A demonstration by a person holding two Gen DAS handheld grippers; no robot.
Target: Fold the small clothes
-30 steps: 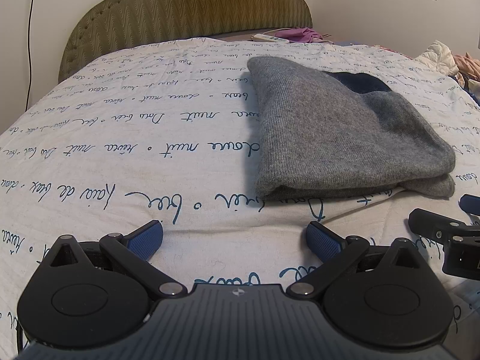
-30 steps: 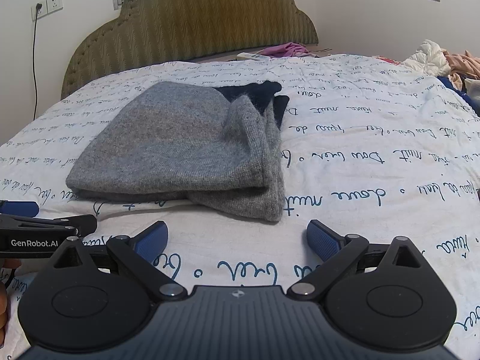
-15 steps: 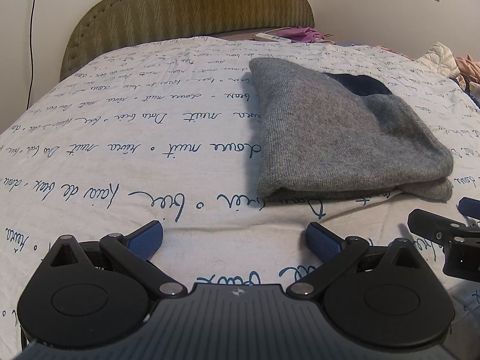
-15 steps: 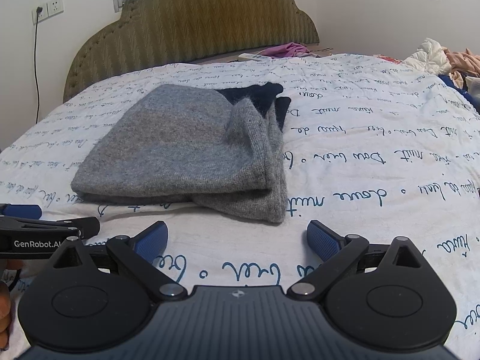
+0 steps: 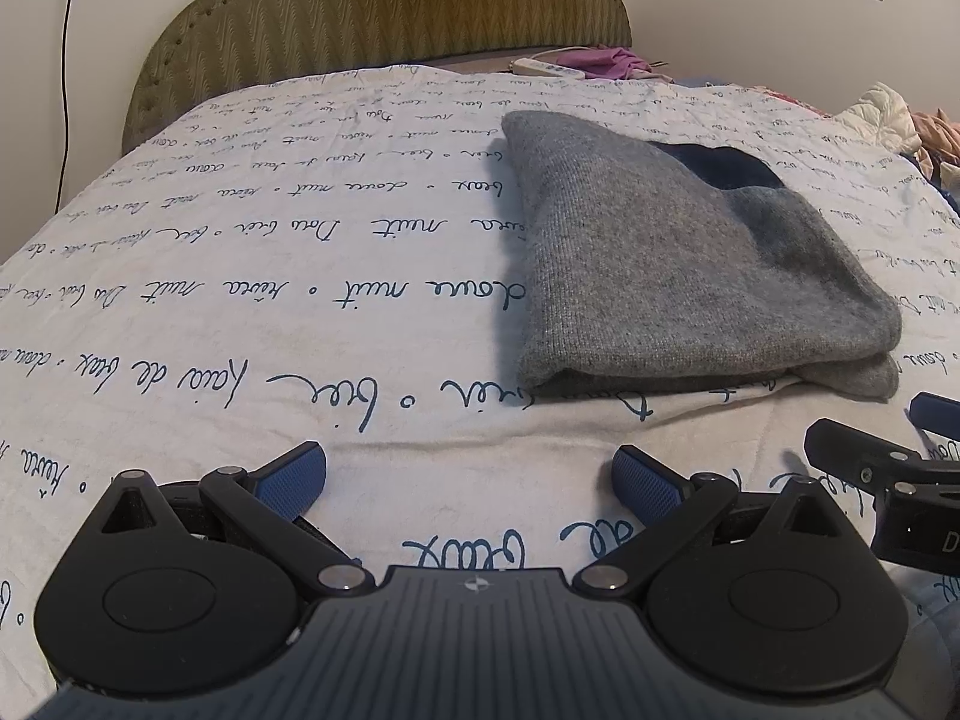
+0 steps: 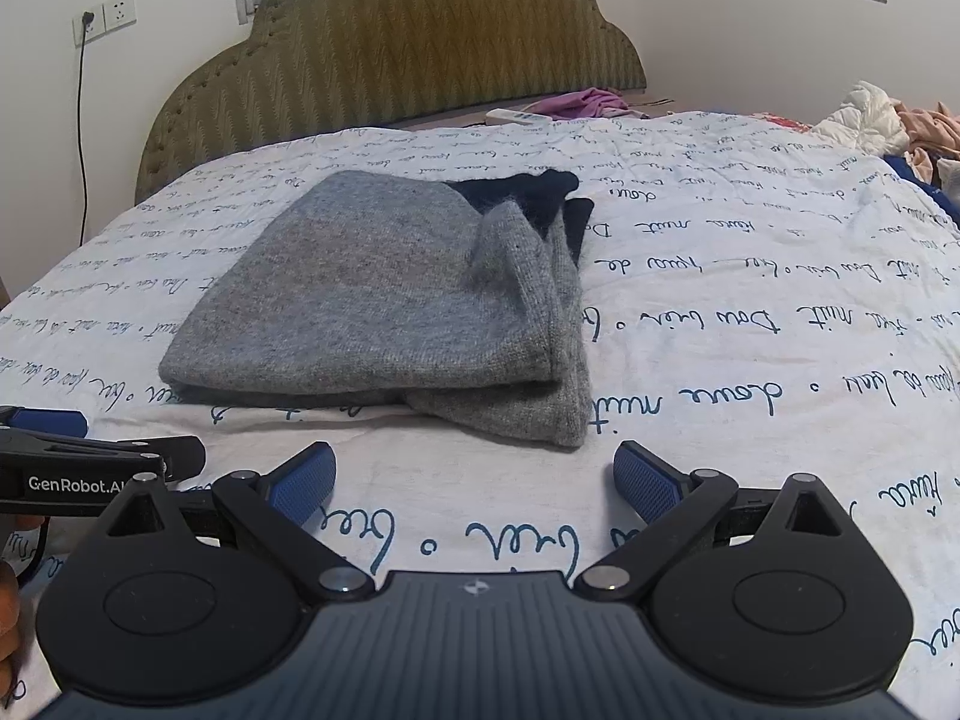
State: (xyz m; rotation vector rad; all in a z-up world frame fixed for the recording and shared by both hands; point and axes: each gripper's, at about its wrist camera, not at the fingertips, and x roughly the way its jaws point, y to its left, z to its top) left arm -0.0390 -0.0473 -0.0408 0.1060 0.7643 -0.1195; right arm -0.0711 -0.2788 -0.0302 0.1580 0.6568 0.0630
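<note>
Bedding printed with blue script covers the bed [image 6: 750,276] from the near edge to the padded headboard [image 6: 390,54], and on it, toward the middle, lies the grey knit garment [image 6: 372,294], already folded into a thick flat bundle with a dark navy part [image 6: 528,192] showing at its far end. Judging by the fuzzy knit and the way its layers slump, it is soft, light and limp, with no stiffness to carry a shape; it will sag wherever it is unsupported, and the stacked layers may slide apart if only the top one is pinched. The best holds look to be the near corners, taken through all the layers at once, the right one [image 6: 564,426] being loose and uneven. A heap of other clothes [image 6: 870,120] sits at the far right. Left tool [image 5: 468,477] and right tool [image 6: 474,477] both rest low over the bedding just near of the garment, fingers spread wide and gripping nothing, side by side and not touching the knit.
</note>
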